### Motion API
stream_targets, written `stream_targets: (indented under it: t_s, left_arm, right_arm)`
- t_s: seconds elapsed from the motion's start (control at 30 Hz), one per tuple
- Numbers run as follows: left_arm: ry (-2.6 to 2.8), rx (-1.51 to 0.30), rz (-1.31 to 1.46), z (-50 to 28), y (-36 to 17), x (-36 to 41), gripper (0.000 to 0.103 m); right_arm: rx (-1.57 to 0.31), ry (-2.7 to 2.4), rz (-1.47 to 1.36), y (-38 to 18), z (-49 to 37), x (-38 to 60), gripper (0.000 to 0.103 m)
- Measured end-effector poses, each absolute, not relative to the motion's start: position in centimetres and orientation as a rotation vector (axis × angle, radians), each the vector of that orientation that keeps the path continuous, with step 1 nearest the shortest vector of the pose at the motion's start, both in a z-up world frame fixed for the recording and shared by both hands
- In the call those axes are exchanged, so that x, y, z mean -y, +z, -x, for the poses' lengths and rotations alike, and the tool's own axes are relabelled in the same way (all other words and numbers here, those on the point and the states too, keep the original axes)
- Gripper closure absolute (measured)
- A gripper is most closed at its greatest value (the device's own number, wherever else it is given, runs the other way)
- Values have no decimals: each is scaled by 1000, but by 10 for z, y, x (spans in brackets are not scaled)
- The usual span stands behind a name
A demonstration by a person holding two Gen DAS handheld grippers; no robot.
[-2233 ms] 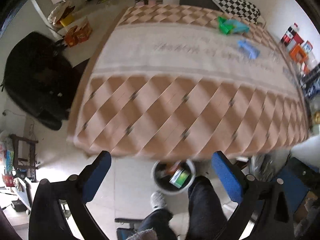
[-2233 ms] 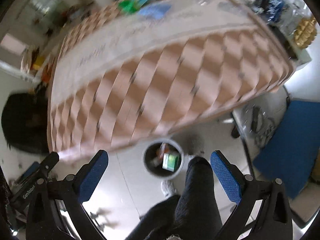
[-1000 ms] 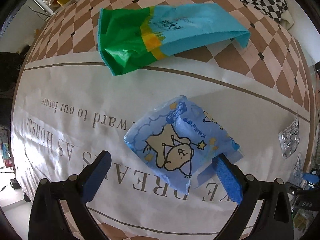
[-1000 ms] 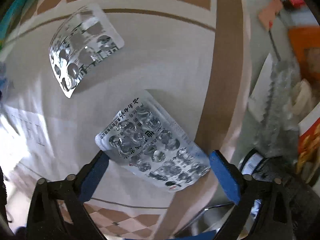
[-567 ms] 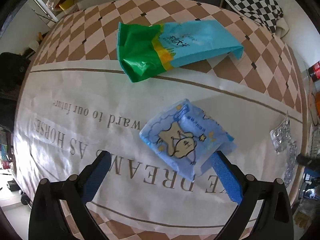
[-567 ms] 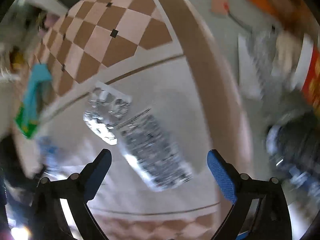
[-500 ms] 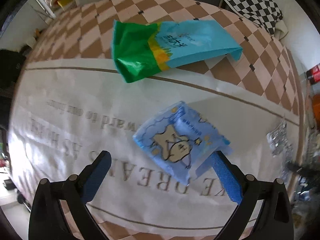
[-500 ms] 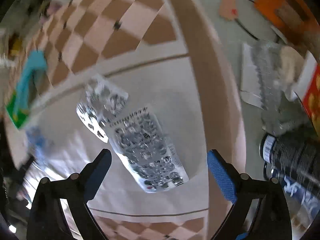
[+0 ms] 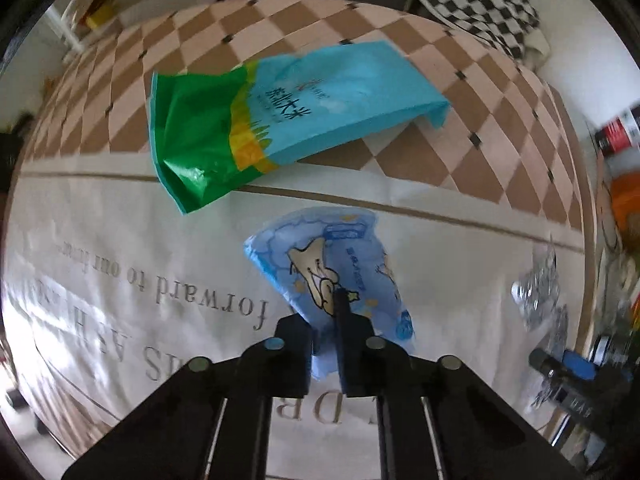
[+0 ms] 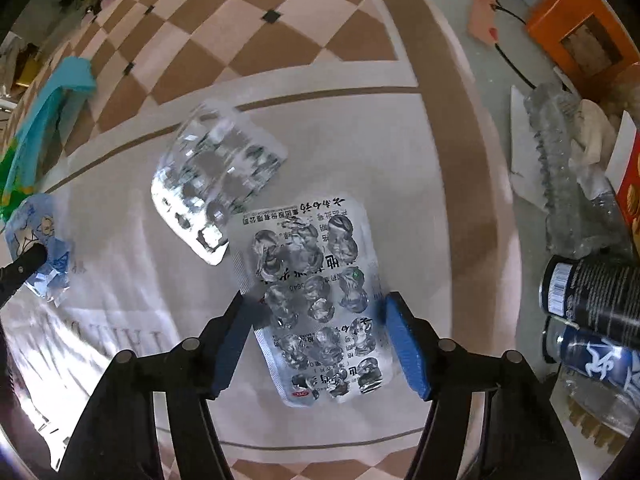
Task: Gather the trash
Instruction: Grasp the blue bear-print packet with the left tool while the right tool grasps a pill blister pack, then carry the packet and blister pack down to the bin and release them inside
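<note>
Left tool clamped on blue wrapper; right tool closing around blister pack, contact unclear

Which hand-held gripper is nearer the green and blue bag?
Left. The left hand-held gripper pinches the blue cartoon packet just below the bag; the right hand-held gripper straddles a blister pack.

Tablecloth bearing four items. Rice bag lies farthest back; tissue pack sits in front of it, between the left gripper fingers. To the right, near the cloth's edge, two blister packs: printed blister pack apparently overlapping the corner of plain blister pack.
</note>
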State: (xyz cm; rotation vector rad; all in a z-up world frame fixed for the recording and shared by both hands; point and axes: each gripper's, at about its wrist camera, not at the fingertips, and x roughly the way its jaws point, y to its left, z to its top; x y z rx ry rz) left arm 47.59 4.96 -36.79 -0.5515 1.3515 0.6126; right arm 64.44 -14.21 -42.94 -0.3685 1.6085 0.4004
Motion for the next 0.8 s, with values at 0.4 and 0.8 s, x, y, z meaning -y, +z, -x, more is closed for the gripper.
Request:
stream_targets:
  t_s: [0.4, 0.8]
  left_arm:
    - [584, -1223, 313, -395, -292, -32, 99]
    - [543, -1105, 228, -235, -234, -23, 99]
  right_arm:
    - [-1488, 406, 237, -378, -541, 162, 36]
    - [-1364, 461, 152, -284, -383, 151, 36]
